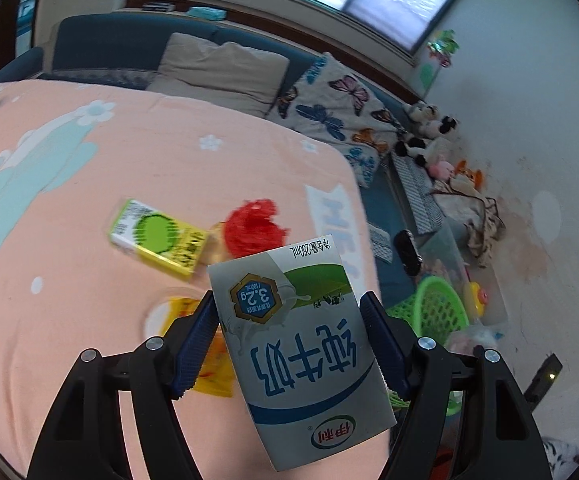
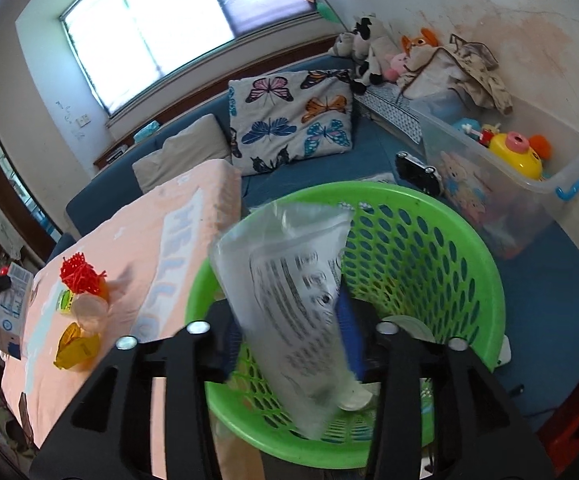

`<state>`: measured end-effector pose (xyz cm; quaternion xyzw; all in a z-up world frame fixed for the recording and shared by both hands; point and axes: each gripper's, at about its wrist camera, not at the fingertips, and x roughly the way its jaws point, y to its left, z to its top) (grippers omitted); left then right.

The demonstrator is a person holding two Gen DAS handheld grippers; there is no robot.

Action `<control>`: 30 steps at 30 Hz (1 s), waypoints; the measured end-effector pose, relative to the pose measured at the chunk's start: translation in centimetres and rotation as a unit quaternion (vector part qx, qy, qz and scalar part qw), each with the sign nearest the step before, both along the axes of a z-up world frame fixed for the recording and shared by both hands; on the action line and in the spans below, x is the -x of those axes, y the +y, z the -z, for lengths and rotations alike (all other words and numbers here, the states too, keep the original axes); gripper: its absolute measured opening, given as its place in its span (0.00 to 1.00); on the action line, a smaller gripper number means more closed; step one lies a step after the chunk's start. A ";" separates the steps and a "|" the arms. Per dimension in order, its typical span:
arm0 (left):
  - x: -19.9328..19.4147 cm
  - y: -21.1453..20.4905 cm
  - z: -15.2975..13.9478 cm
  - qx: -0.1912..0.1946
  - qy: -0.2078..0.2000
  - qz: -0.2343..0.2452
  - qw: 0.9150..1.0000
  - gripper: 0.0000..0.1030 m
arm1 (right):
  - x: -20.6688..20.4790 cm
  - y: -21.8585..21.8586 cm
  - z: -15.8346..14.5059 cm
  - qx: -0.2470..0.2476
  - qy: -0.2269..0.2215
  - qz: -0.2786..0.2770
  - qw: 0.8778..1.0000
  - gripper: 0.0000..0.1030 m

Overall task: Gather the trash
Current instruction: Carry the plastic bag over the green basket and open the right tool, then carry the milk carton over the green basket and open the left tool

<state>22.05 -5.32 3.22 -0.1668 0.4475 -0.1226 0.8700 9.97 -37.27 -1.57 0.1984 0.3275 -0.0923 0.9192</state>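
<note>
1. We take the green basket (image 2: 429, 240) as our landmark; it stands on the blue cover just beside the corner of the pink table (image 1: 129, 152), so trash can go from the table into it with a short move.
2. Our right gripper (image 2: 289, 336) hangs above the basket mouth. Its jaws are apart, and the clear plastic bag (image 2: 289, 280) is between them, its lower end already inside the basket. We judge the pads do not press it, so it can fall in.
3. Our left gripper (image 1: 289, 344) is clamped on the milk carton (image 1: 301, 352), 1 pad on each narrow side, so the carton stays upright. It is above the table edge, with the basket to the right of it and lower.
4. More trash lies on the table, farther from the basket: a yellow-green box (image 1: 157, 236), a red tuft (image 1: 255, 224), a yellow wrapper (image 1: 209, 368).
5. The basket mouth is wide, but the right gripper fills it. The toy bin (image 2: 529, 184) stands behind the basket, near it.
</note>
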 end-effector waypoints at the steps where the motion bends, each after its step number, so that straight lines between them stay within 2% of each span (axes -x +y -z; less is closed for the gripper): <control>1: 0.0 -0.9 -0.1 0.000 -0.001 0.008 1.000 0.67 | 0.0 -0.1 0.0 -0.002 0.001 0.000 1.000 0.50; 5: -0.1 -4.6 -0.2 -0.002 -0.001 0.044 0.999 0.67 | 0.7 -0.5 -0.1 -0.005 0.000 -0.003 1.000 0.59; 14: -0.3 -13.1 -0.5 -0.001 -0.010 0.127 0.992 0.67 | 2.7 -1.2 -0.8 0.008 -0.005 -0.005 1.000 0.65; 21: -0.4 -19.2 0.4 0.002 -0.015 0.181 0.983 0.67 | 5.1 -1.3 -0.7 0.027 -0.004 -0.006 1.000 0.67; 30: -0.6 -25.2 2.8 0.001 -0.016 0.239 0.971 0.68 | 7.4 -2.0 -0.3 0.012 -0.009 0.002 1.000 0.68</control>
